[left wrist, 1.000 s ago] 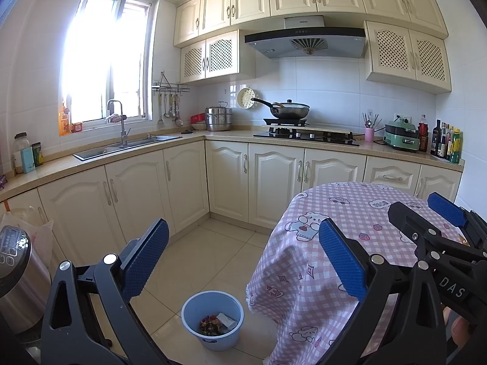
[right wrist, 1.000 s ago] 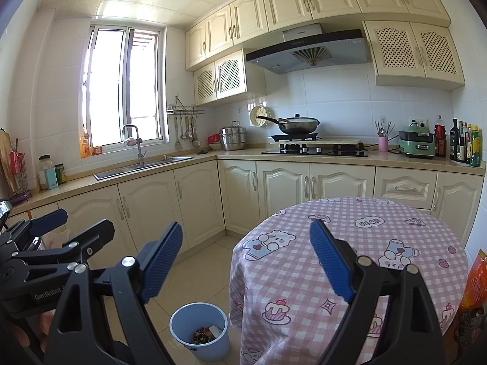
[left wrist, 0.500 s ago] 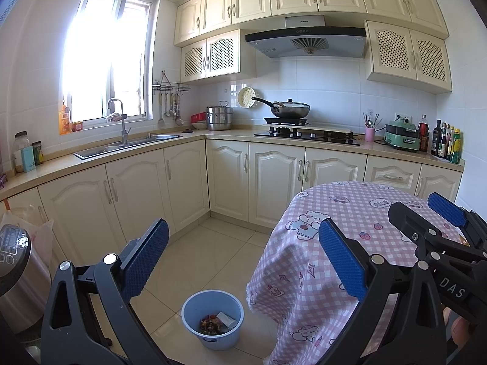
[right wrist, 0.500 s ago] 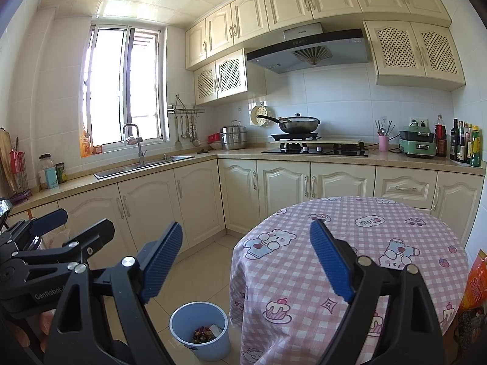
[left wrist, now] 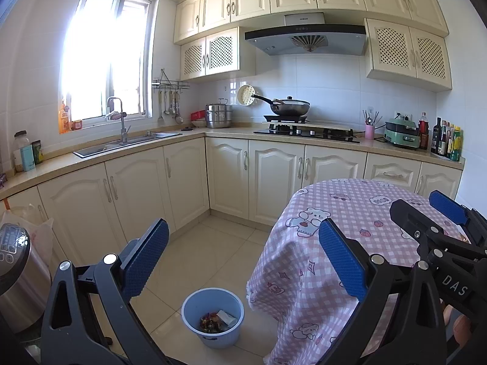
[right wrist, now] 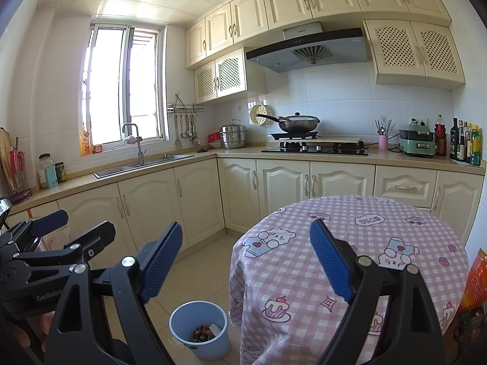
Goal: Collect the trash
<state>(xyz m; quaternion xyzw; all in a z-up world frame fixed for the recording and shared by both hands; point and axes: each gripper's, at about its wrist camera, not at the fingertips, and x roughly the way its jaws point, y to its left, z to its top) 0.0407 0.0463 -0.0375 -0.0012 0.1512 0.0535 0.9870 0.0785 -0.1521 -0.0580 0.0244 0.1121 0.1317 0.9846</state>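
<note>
Kitchen seen along both handheld grippers. The left gripper and the right gripper are each held above the floor with jaws spread wide and nothing between the blue pads. The task's thing, a small blue bin holding scraps and crumpled wrappers, stands on the tiled floor just beside the hanging edge of the pink checked tablecloth on the round table; it lies below and between the left gripper's fingers, well apart from them. The bin looks like thin moulded plastic: probably light, fairly stiff at the rolled rim, smooth and somewhat slippery on the wall. The rim is the likely place to pinch, one pad inside and one outside. The wrappers are probably light, soft and easily crushed, and loose enough to spill if the bin tilts. No loose litter is visible on the tablecloth or floor.
</note>
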